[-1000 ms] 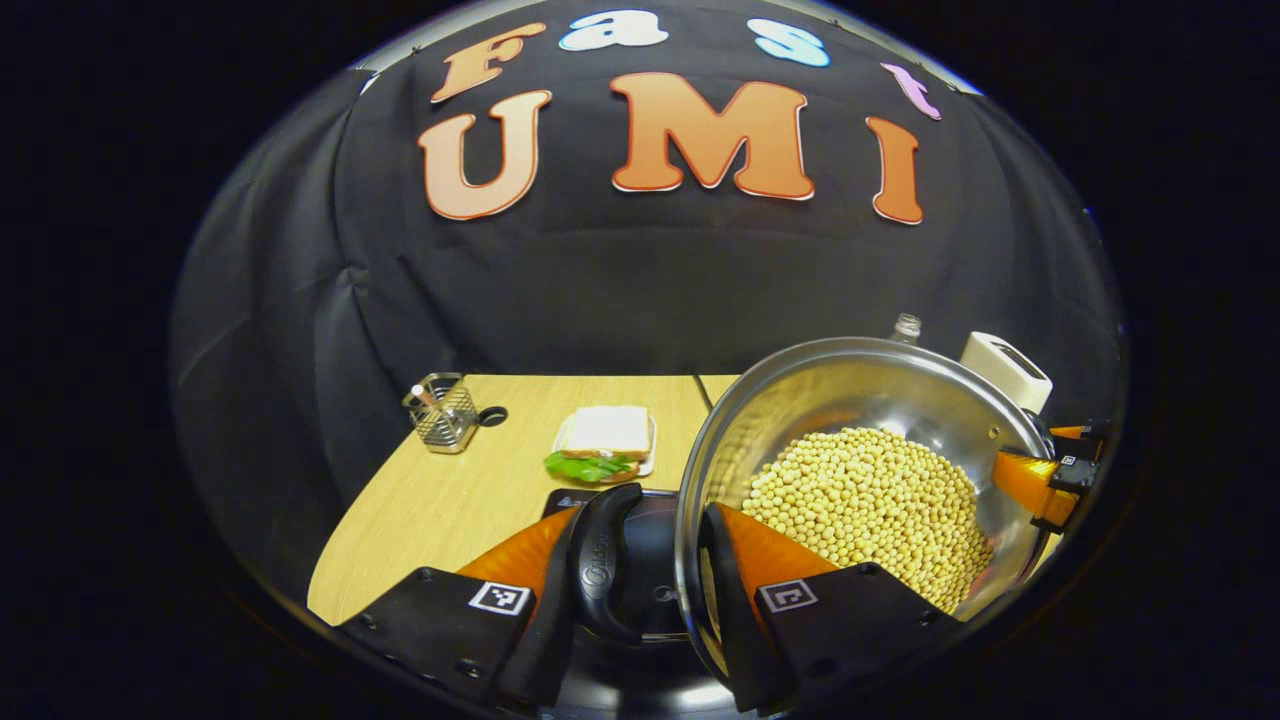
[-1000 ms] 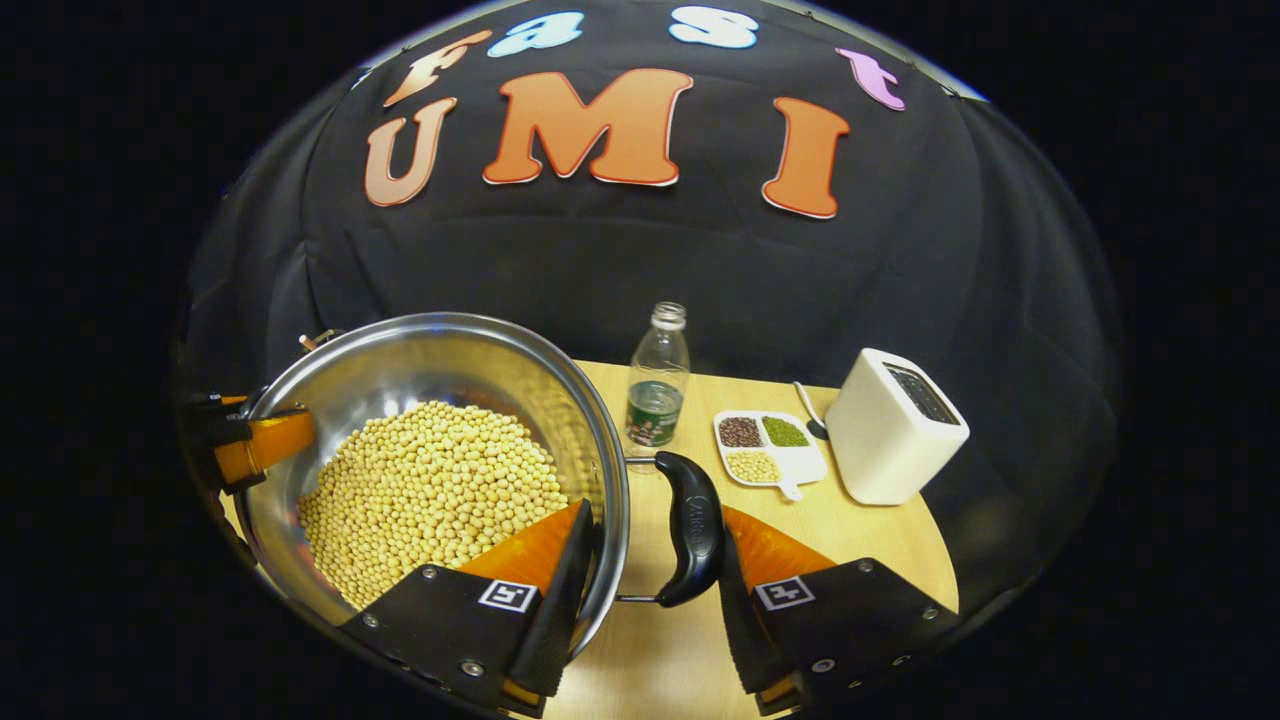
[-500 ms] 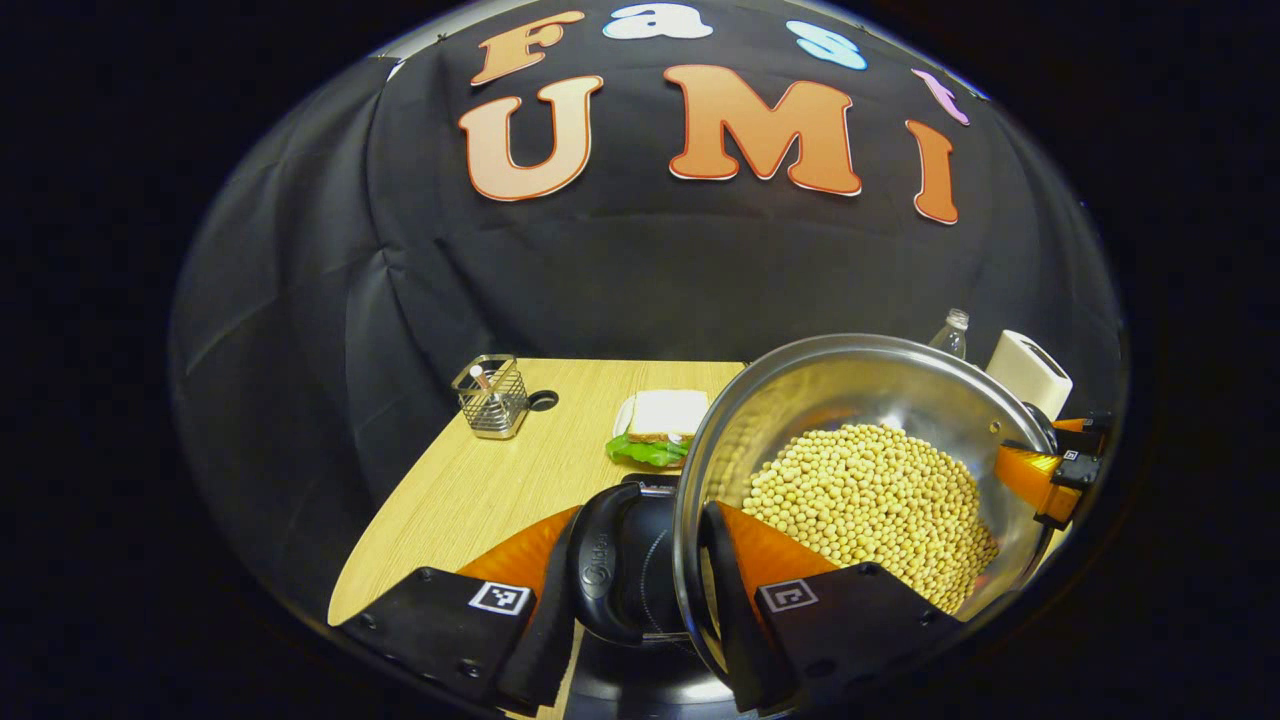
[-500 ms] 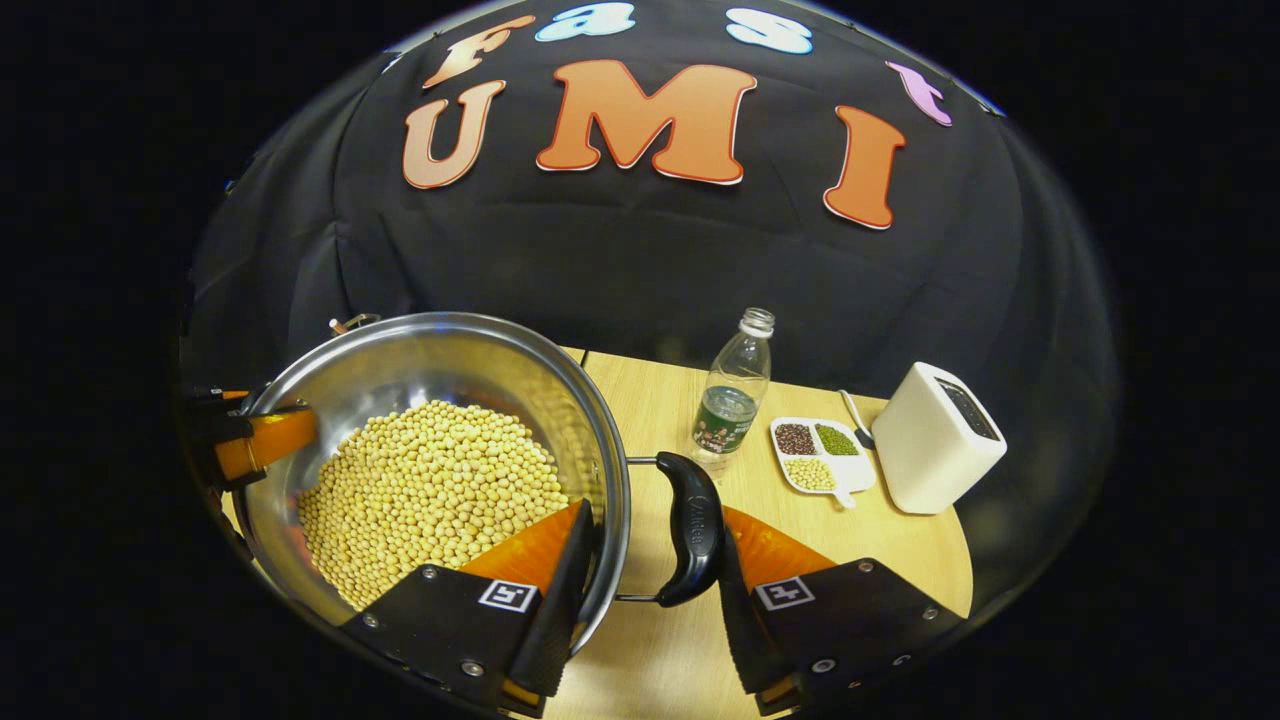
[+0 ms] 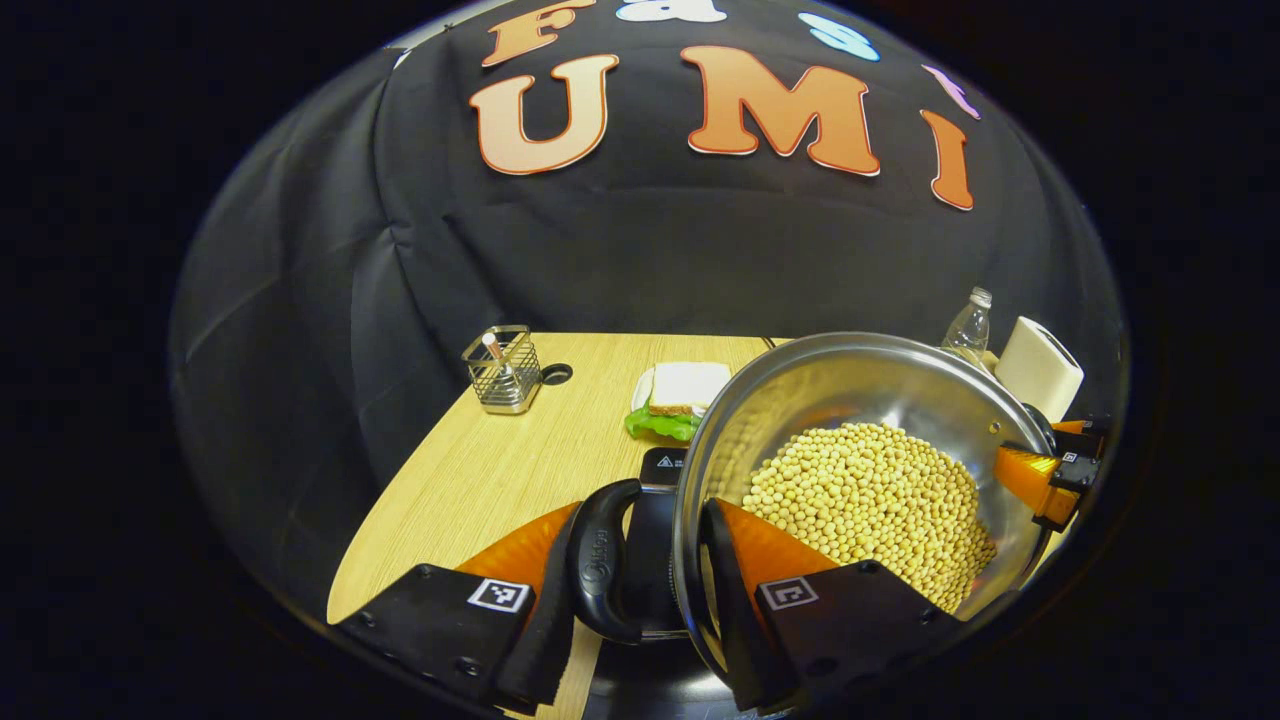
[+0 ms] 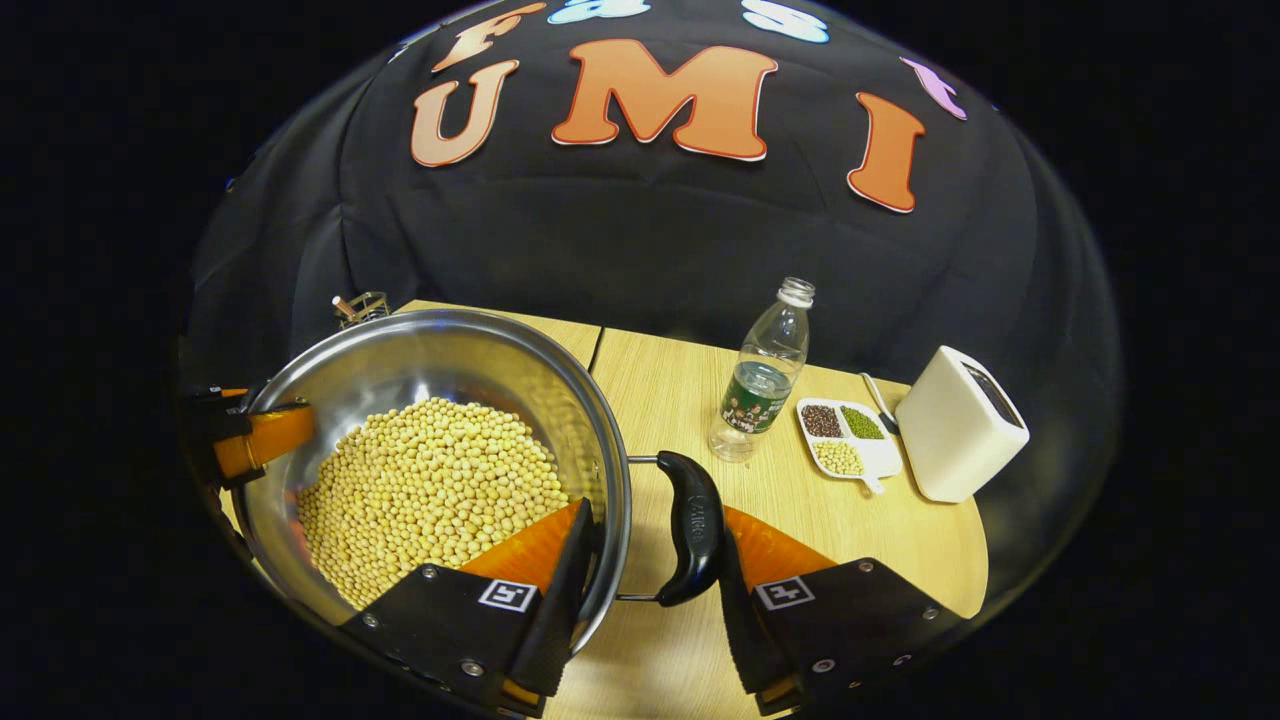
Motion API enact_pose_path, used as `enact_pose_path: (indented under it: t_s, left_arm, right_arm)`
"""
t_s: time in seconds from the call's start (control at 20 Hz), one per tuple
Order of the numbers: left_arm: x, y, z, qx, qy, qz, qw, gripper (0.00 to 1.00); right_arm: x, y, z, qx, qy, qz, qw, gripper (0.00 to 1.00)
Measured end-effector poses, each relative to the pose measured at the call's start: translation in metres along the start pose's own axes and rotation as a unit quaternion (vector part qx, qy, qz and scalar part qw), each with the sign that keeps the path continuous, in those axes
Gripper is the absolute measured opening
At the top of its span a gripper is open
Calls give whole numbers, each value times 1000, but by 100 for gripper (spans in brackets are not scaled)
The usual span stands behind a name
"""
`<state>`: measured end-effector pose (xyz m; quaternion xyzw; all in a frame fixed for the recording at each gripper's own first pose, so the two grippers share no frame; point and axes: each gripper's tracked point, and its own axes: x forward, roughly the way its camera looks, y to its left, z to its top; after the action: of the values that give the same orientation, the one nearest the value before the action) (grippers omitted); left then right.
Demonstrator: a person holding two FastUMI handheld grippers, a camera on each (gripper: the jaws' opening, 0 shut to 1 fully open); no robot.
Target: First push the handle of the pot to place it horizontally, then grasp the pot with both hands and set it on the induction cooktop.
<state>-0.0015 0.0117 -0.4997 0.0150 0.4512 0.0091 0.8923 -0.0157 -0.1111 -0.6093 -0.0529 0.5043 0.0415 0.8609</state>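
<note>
A steel pot (image 5: 860,380) heaped with soybeans (image 5: 870,500) is held between both grippers. My left gripper (image 5: 645,530) is shut on the pot's black left handle (image 5: 600,570), one finger outside the handle and one inside the rim. In the right gripper view the same pot (image 6: 430,350) sits on the left. There my right gripper (image 6: 655,525) is shut the same way on the right handle (image 6: 692,525). The black induction cooktop (image 5: 662,468) lies under the pot's left side; whether the pot touches it is hidden. Each view catches the other gripper across the pot (image 5: 1040,480) (image 6: 255,440).
On the wooden table (image 5: 500,480) stand a wire holder (image 5: 503,368) and a sandwich on a plate (image 5: 682,395). To the right are a plastic bottle (image 6: 765,380), a divided dish of beans (image 6: 845,440) and a white toaster (image 6: 960,425).
Both grippers carried the pot leftward: the bottle, dish, toaster, sandwich and holder all slid right and upward in the views. The grips on both handles are unchanged.
</note>
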Motion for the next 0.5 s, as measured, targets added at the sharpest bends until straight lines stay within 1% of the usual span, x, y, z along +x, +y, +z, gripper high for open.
enact_pose_path:
  t_s: [0.05,0.1,0.15,0.25,0.3,0.35,0.4,0.45,0.5]
  left_arm:
    - [0,1,-1,1,0,3,1000,69]
    - [-1,2,0,3,1,5,1000,72]
    - [-2,3,0,3,3,8,1000,69]
    - [-3,3,-1,1,10,11,1000,69]
    - [-4,3,-3,0,14,12,1000,66]
    - [-4,3,-3,-1,19,12,1000,69]
    - [-4,3,-3,-2,23,12,1000,66]
    - [-5,3,-3,-3,27,11,1000,69]
    - [-6,3,-3,-3,32,11,999,66]
  right_arm:
    - [1,0,-1,-1,1,1,1000,65]
    - [2,0,-2,-1,3,3,1000,65]
    - [3,0,-3,0,6,6,1000,65]
    - [4,0,0,1,11,9,1000,65]
    - [2,-2,0,-1,14,9,1000,65]
    - [2,-2,1,-2,18,10,1000,65]
    - [2,-3,1,-4,21,11,1000,65]
    - [2,-3,1,-3,24,11,1000,65]
    - [3,-2,1,-4,28,11,1000,65]
